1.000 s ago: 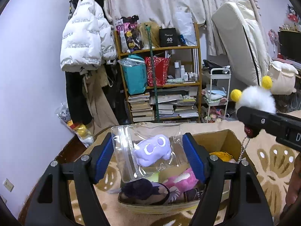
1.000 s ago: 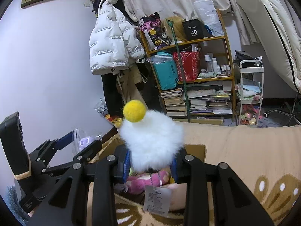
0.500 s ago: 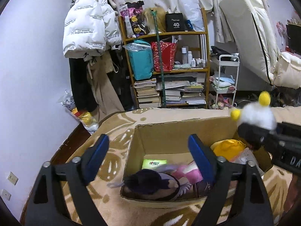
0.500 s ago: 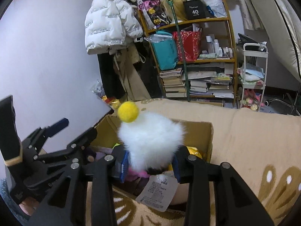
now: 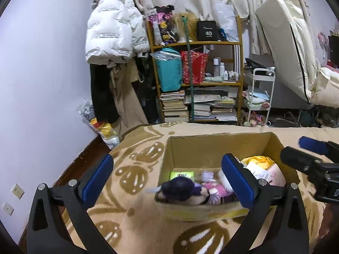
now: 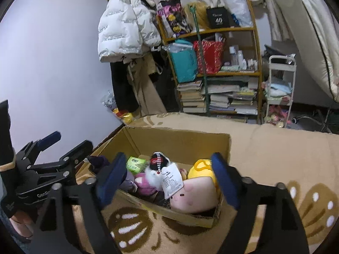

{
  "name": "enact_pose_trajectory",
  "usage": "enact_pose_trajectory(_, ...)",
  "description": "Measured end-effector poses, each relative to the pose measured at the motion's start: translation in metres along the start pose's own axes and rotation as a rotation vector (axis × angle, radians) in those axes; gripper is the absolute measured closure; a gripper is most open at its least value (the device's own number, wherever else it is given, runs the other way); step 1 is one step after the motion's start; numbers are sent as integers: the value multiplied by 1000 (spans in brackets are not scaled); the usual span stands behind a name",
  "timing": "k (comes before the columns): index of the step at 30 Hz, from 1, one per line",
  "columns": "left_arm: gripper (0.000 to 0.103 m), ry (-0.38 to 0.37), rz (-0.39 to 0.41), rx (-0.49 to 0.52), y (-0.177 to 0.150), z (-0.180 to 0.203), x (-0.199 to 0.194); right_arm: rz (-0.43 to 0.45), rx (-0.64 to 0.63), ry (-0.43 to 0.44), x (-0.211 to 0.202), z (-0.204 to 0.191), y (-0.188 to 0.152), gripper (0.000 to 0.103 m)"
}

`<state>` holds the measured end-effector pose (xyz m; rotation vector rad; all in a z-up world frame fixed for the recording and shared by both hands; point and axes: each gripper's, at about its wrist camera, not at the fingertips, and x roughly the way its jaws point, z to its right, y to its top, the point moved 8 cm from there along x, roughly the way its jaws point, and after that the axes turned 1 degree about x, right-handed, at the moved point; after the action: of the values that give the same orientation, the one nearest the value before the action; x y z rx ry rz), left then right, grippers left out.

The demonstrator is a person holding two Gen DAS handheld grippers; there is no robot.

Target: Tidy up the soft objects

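1. Left hand-held gripper point(image 5: 167, 173): jaws opening, nothing between; I see its bagged purple toy gone from the pads.
2. Brown cardboard box point(image 6: 180, 138) on the patterned blanket: soft toys inside.
3. Right hand-held gripper point(image 6: 167, 177): jaws opening, empty; white fluffy tagged plush point(image 6: 156, 174) dropped in. Both deliveries look done.

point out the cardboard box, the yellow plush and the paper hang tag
cardboard box point(image 6: 178, 136): right wrist view, inner back wall.
yellow plush point(image 6: 201, 170): right wrist view, its rounded top.
paper hang tag point(image 6: 172, 178): right wrist view, middle of the printed face.

Dim indoor light, fisheye-warped edges, slight blur
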<state>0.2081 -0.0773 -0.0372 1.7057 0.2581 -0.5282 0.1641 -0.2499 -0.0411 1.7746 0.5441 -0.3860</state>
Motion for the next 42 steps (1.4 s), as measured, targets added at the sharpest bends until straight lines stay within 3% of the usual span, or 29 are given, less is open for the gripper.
enact_pose_trajectory(4, 1, 5, 3, -14, -4, -8, -18, 15, 11, -11, -16, -3, 2, 0)
enact_pose_trajectory(14, 1, 38, 47, -44, -8, -33, -78, 83, -42, -59, -64, -14, 7, 0)
enact_pose_trajectory(26, 1, 72, 60, -28, -28, -38, -124, 143, -55, -80, -104, -16, 7, 0)
enact_pose_trajectory(42, 1, 95, 70, -56, -46, -46, -124, 139, -88, -133, -111, -6, -17, 0)
